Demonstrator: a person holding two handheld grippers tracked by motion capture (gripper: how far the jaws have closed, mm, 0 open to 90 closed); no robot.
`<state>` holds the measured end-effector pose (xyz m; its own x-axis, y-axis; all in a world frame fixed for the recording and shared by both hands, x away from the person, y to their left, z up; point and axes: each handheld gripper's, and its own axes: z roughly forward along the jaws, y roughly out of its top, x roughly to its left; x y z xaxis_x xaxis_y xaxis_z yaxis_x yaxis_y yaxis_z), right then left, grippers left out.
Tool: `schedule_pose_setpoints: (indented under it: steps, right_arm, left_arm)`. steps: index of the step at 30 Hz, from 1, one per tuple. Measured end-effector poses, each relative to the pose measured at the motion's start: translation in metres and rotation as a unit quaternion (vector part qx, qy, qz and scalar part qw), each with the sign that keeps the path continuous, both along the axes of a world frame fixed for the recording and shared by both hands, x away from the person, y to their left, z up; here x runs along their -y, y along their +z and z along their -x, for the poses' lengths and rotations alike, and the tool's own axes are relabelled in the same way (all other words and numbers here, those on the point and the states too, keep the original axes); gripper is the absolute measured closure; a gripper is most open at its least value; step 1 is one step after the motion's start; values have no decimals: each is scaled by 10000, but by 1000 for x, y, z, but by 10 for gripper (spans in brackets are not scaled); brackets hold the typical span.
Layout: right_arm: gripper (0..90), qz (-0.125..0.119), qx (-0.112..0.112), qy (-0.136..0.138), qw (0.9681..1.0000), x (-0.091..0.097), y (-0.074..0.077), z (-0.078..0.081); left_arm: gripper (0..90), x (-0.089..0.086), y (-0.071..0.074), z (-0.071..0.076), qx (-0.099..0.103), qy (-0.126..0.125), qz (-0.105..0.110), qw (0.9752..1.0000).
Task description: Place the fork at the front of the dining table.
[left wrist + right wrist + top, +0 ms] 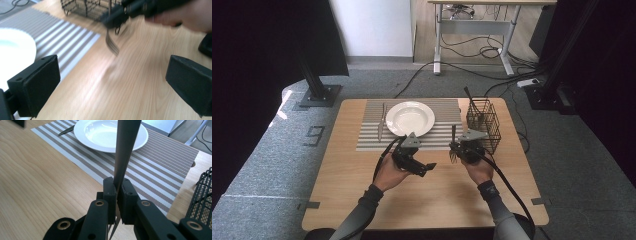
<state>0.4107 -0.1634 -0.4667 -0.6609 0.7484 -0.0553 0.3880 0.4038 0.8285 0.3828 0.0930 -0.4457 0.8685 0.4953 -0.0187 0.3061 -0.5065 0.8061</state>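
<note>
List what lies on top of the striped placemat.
On the striped placemat sit a white plate and, left of it, a knife. Whatever lies beneath the plate is covered.

I note a white plate centred on a striped placemat along the table's far edge. A knife lies on the mat just left of the plate. A black wire basket stands by the far right corner.

Left claw wide open; right claw clamped tight
</note>
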Motion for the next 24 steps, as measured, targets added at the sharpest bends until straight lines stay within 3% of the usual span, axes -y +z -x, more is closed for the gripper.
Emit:
schedule_pose_setpoints:
  steps: [7, 16, 17, 24]
  right_arm:
    - [840, 27, -57, -73, 10000, 0, 4, -10]
    - [840, 130, -84, -187, 9997, -6, 11, -25]
    - [840, 117, -99, -223, 9996, -7, 13, -30]
    - [840, 201, -114, -308, 9993, -16, 20, -46]
  left_arm:
    - [0, -40, -35, 27, -55, 414, -3, 9991]
    - [0, -69, -71, 50, -198, 682, -51, 9975]
    - [0, -74, -80, 53, -260, 760, -98, 9967]
    - [0, -81, -95, 61, -332, 868, -531, 9943]
